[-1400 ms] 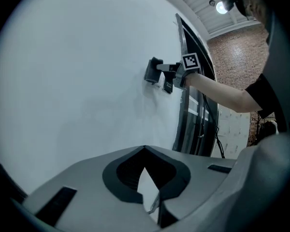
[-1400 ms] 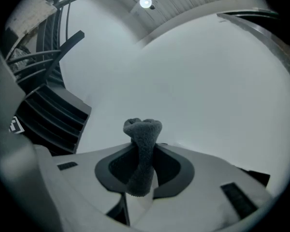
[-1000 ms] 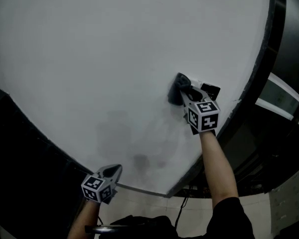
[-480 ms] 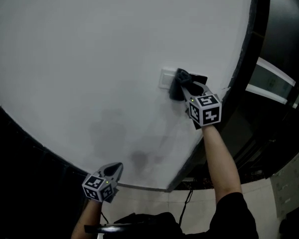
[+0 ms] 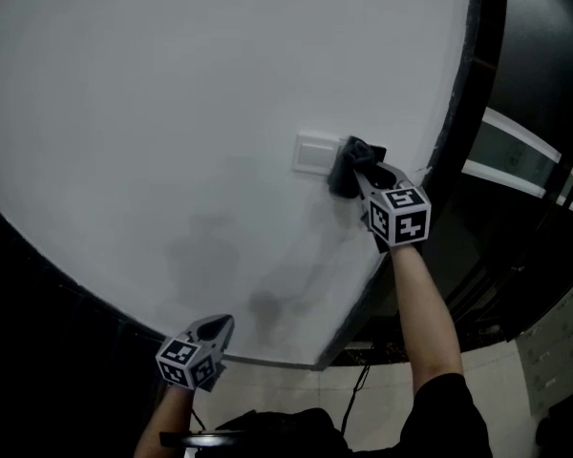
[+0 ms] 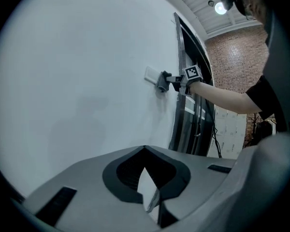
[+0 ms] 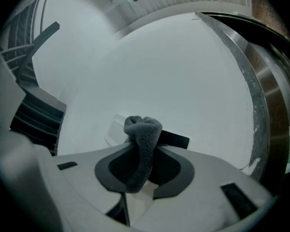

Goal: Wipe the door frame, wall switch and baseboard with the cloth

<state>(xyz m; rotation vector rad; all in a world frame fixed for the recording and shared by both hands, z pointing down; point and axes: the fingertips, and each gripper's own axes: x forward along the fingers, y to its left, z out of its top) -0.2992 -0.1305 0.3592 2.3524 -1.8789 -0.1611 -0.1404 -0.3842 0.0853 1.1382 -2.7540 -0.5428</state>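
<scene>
My right gripper (image 5: 363, 176) is shut on a dark grey cloth (image 5: 347, 170), pressed against the white wall at the right edge of a white wall switch (image 5: 315, 154). In the right gripper view the cloth (image 7: 141, 144) bulges up between the jaws, with the switch (image 7: 117, 128) showing just behind it to the left. The dark door frame (image 5: 463, 103) runs along the wall's right edge, close to the cloth. My left gripper (image 5: 217, 329) hangs low near the wall's bottom, shut with nothing in it. The left gripper view shows the right gripper (image 6: 171, 80) and switch (image 6: 151, 74) from afar.
A dark baseboard (image 5: 48, 265) curves along the wall's lower left. Right of the door frame is a dark doorway with a glass panel (image 5: 516, 156). A cable (image 5: 355, 389) hangs near the tiled floor. A brick wall (image 6: 237, 57) stands beyond the door.
The right gripper with the cloth has slid right across the switch, uncovering the white plate. The left gripper has stayed in place.
</scene>
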